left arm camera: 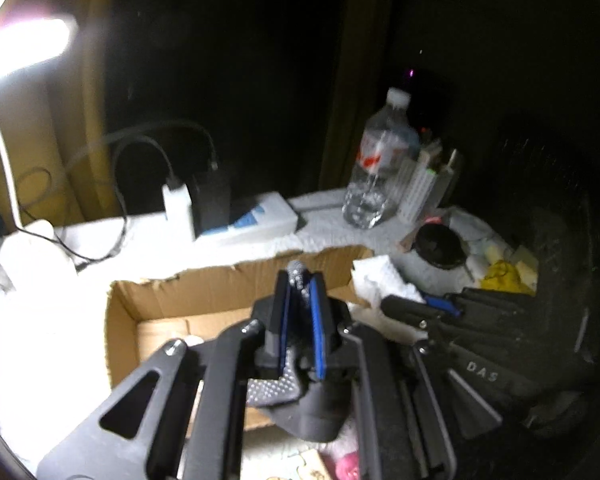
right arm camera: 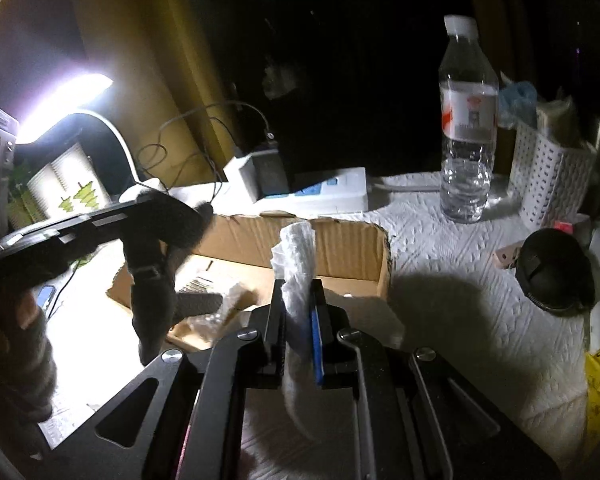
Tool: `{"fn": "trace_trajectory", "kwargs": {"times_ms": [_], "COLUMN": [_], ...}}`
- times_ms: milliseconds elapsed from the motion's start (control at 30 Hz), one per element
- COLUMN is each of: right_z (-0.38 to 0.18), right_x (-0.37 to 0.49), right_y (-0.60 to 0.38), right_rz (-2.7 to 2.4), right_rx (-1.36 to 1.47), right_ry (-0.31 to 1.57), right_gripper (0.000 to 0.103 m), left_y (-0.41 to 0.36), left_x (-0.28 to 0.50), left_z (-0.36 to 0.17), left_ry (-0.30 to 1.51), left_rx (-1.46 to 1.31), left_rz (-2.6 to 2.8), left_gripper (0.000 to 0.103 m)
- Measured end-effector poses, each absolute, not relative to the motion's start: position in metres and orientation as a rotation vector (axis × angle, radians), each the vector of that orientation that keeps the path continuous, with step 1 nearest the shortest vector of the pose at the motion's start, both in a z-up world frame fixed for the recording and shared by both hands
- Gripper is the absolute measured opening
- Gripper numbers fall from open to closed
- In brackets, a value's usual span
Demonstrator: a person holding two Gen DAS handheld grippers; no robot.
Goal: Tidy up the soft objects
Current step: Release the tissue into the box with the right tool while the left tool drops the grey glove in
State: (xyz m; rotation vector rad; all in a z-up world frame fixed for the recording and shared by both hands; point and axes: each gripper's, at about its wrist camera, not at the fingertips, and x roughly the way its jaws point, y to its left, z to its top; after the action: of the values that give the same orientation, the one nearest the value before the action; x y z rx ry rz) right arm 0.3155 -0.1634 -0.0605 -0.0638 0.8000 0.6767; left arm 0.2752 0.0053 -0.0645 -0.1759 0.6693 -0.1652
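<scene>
Left gripper (left arm camera: pixel 301 300) clamps dotted grey cloth (left arm camera: pixel 298 274) | right gripper (right arm camera: pixel 299 312) clamps white tissue (right arm camera: pixel 296 256), lower end hidden

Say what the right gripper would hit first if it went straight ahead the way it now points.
Probably the far wall of the cardboard box: the right gripper, shut on a white tissue, points over the open box toward that wall. Depth is unclear; it may pass above the rim.

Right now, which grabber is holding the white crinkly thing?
The right gripper pinches the white crumpled tissue. The left gripper holds a dark dotted sock instead, above the cardboard box.
</scene>
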Motion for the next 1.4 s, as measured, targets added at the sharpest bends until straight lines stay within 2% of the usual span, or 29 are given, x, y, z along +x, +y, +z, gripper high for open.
{"fn": "trace_trajectory", "kwargs": {"times_ms": [400, 500, 533, 600, 667, 733, 767, 800, 967, 1400], "right_z": [-0.084, -0.084, -0.083, -0.081, -0.078, -0.073, -0.07, -0.067, -0.054, -0.03], "right_x": [0.33, 0.331, 0.331, 0.331, 0.329, 0.327, 0.326, 0.324, 0.313, 0.266], "right_y": [-0.155, -0.155, -0.156, -0.155, -0.155, -0.157, -0.158, -0.16, -0.167, -0.174], "right_rz": [0.657, 0.654, 0.656, 0.661, 0.661, 0.655, 0.649, 0.638, 0.615, 0.585], "right_rx": [-0.065, -0.061, -0.056, -0.054, -0.052, -0.046, -0.046, -0.047, -0.044, -0.053], "right_ry": [0.867, 0.87, 0.871, 0.867, 0.855, 0.846, 0.84, 0.83, 0.792, 0.757], "right_gripper": [0.011, 0.014, 0.016, 0.033, 0.045, 0.05, 0.051, 0.051, 0.055, 0.056], "left_y": [-0.004, -0.009, -0.011, -0.013, -0.014, -0.013, -0.011, -0.008, 0.0, 0.01], "left_x": [0.316, 0.318, 0.318, 0.315, 0.312, 0.307, 0.304, 0.299, 0.282, 0.227], "left_z": [-0.115, -0.116, -0.114, -0.108, -0.101, -0.094, -0.091, -0.087, -0.07, -0.054], "left_ry": [0.765, 0.781, 0.779, 0.77, 0.763, 0.754, 0.749, 0.735, 0.703, 0.69], "left_rx": [-0.231, -0.22, -0.21, -0.197, -0.183, -0.178, -0.183, -0.2, -0.207, -0.207], "left_rz": [-0.154, -0.155, -0.154, -0.16, -0.156, -0.154, -0.153, -0.151, -0.129, -0.114], "left_gripper": [0.012, 0.024, 0.025, 0.026, 0.029, 0.042, 0.06, 0.066, 0.067, 0.067]}}
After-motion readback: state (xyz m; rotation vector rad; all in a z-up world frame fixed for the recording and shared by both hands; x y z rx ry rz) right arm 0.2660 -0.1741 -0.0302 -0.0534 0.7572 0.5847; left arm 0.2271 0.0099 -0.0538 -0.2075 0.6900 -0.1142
